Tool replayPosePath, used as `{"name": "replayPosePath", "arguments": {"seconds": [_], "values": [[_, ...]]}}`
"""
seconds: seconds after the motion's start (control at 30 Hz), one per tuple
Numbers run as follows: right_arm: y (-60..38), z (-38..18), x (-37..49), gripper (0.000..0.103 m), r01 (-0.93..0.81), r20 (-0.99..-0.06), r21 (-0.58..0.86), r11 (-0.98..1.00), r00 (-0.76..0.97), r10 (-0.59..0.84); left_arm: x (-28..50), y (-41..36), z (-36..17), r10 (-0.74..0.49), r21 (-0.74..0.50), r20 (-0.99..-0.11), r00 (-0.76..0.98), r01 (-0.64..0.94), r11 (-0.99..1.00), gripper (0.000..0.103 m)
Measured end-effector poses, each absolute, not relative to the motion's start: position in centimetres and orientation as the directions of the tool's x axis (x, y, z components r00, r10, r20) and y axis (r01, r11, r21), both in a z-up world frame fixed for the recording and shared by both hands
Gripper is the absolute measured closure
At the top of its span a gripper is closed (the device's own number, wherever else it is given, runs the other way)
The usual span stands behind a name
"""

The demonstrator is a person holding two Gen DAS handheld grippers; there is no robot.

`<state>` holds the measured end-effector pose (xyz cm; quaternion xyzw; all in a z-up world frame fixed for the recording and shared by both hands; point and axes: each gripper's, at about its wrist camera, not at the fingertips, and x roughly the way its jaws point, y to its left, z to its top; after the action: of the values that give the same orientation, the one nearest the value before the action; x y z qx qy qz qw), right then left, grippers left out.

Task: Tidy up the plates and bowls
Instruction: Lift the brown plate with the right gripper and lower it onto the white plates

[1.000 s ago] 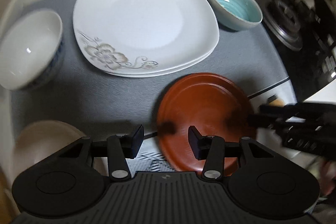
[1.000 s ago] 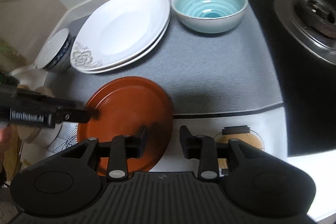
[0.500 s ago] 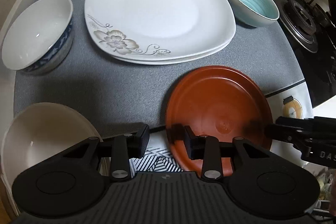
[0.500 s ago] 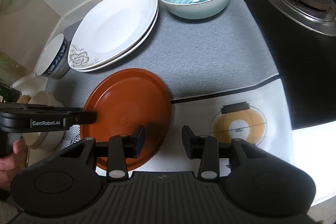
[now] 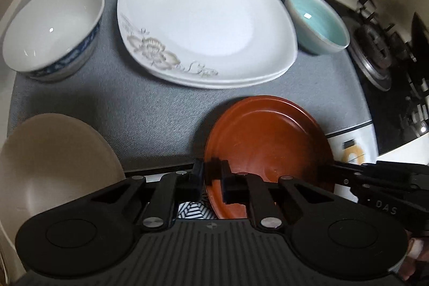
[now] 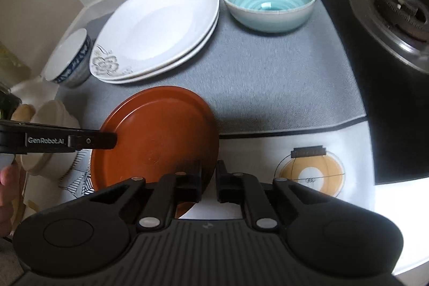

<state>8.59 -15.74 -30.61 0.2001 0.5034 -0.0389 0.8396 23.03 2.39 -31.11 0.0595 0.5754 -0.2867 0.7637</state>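
Brown plate (image 5: pixel 268 141) pinched at opposite rims: left gripper (image 5: pixel 213 174) nearly closed on its left edge, right gripper (image 6: pixel 208 178) nearly closed on its right edge. Half on the grey mat (image 6: pixel 268 77), half over the white counter (image 6: pixel 356 149). Just beyond, two stacked white flowered plates (image 5: pixel 203 23), flanked by a blue-patterned bowl (image 5: pixel 53 28) and a teal bowl (image 6: pixel 269 2). At near left, a cream bowl (image 5: pixel 53 168). Off right, a stove burner (image 6: pixel 396 15).
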Motion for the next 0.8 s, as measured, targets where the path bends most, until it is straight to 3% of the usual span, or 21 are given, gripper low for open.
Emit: {"name": "replayPosePath", "arguments": {"seconds": [0.8], "values": [[-13.9, -21.2, 9.6, 0.09, 0.284, -0.794, 0.239, 0.929, 0.608, 0.018, 25.1, 3.9, -21.9, -0.47, -0.276, -0.845, 0.255, 0.545, 0.791, 0.09]]}}
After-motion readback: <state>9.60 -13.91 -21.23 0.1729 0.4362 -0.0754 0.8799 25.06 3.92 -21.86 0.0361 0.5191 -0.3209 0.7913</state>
